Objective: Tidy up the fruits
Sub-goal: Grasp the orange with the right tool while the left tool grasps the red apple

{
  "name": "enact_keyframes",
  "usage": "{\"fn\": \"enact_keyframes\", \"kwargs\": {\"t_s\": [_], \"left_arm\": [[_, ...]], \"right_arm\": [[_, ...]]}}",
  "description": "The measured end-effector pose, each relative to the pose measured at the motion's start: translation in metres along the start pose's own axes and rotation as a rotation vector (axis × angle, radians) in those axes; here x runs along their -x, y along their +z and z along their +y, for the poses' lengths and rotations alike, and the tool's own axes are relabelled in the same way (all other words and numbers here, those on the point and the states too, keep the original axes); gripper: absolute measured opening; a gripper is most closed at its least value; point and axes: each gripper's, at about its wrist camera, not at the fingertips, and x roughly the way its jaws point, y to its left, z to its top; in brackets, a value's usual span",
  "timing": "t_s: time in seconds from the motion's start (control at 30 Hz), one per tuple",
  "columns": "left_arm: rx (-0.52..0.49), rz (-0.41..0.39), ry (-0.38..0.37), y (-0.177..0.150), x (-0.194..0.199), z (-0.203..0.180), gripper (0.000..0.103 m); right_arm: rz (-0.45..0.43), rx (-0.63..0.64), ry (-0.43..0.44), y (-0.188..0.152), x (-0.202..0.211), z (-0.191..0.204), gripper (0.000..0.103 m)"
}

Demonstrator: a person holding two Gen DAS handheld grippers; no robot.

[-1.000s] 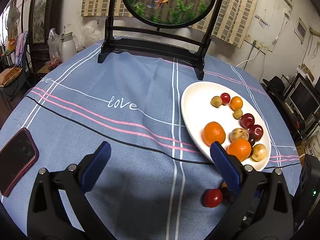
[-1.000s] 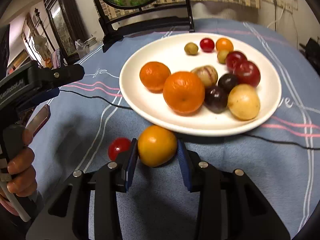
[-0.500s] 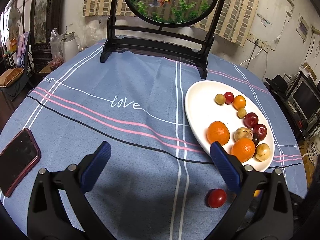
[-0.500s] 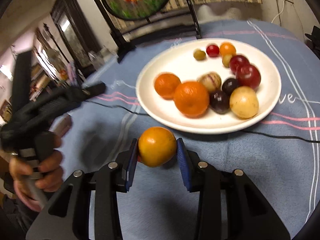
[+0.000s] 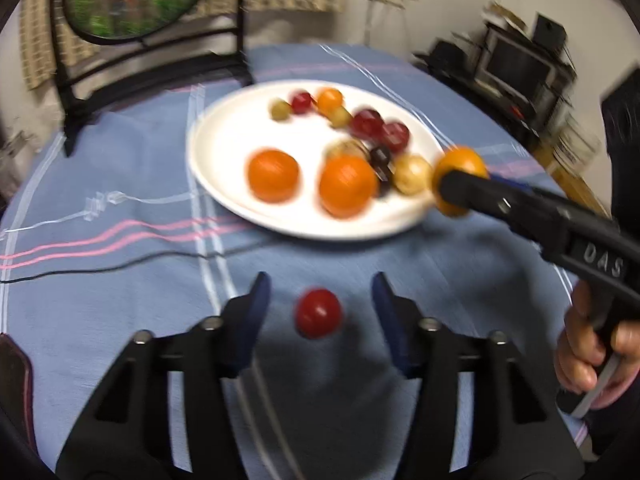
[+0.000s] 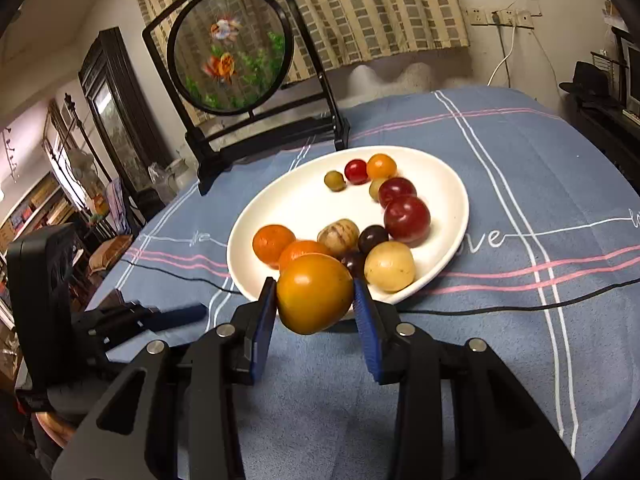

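A small red fruit (image 5: pixel 318 312) lies on the blue cloth between the blue pads of my left gripper (image 5: pixel 320 280). Its jaws are closing, with a gap still on both sides of the fruit. My right gripper (image 6: pixel 314 282) is shut on an orange-yellow fruit (image 6: pixel 314 296) and holds it in the air at the near rim of the white plate (image 6: pixel 300 200). In the left wrist view that fruit (image 5: pixel 460 164) hangs by the plate's (image 5: pixel 224 148) right edge. The plate holds two oranges (image 5: pixel 274 176), a yellow fruit, red and dark plums and several small fruits.
A round fish screen (image 6: pixel 230 52) on a black stand sits behind the plate. A thin black cable (image 6: pixel 500 308) crosses the cloth in front of the plate. A phone's edge (image 5: pixel 12 364) shows at the far left. A person's hand (image 5: pixel 592 344) grips the right tool.
My left gripper has swung right and dipped over the red fruit, and its jaws have narrowed around it. The right gripper has lifted the orange-yellow fruit off the cloth toward the plate's rim.
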Motion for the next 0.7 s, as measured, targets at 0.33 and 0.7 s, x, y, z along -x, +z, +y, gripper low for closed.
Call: {"fn": "enact_keyframes", "kwargs": {"t_s": [0.33,0.7], "left_arm": [[-0.064,0.014,0.039,-0.009,-0.008,-0.012,0.042],[-0.045,0.033,0.081,-0.01,-0.018,-0.004,0.041]], "right_arm": [[0.01,0.008,-0.001,-0.003,0.0,0.001,0.039],[0.019,0.018,-0.006,-0.003,-0.002,0.002,0.039]]}}
